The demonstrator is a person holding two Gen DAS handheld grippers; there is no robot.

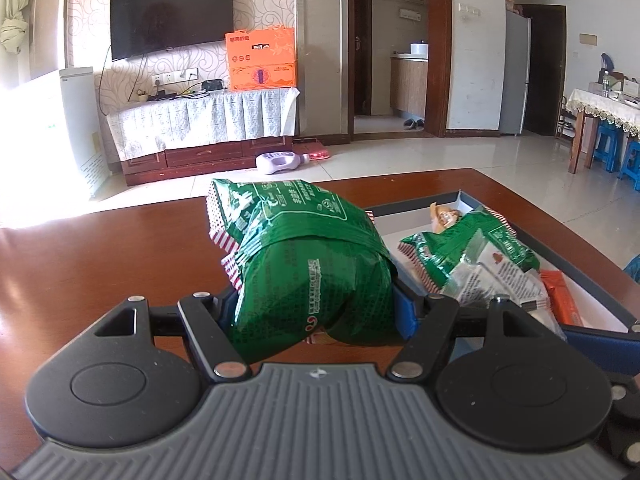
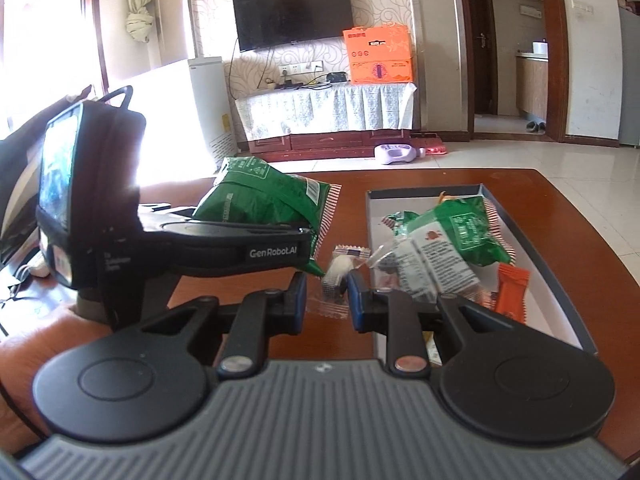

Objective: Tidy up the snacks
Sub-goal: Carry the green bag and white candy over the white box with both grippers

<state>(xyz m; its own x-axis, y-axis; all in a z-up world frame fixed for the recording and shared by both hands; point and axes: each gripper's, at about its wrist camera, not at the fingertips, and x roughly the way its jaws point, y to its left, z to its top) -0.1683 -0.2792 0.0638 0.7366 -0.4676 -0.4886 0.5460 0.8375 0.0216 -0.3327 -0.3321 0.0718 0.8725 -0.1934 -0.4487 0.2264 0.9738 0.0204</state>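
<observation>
My left gripper (image 1: 316,308) is shut on a large green snack bag (image 1: 304,256) and holds it above the brown table, left of the box. In the right wrist view the same bag (image 2: 260,196) sticks out of the left gripper (image 2: 240,248). The shallow dark-rimmed box (image 2: 536,248) holds another green bag (image 2: 460,224), a white packet (image 2: 432,264) and an orange bar (image 2: 510,292). My right gripper (image 2: 326,300) is open, low over a small clear-wrapped snack (image 2: 340,272) on the table beside the box's left wall.
The brown table (image 1: 100,264) ends at a far edge, with tiled floor beyond. A TV stand with an orange carton (image 2: 378,54) stands against the far wall. A purple bottle (image 1: 280,160) lies on the floor. A side table with blue stools (image 1: 608,148) is at the right.
</observation>
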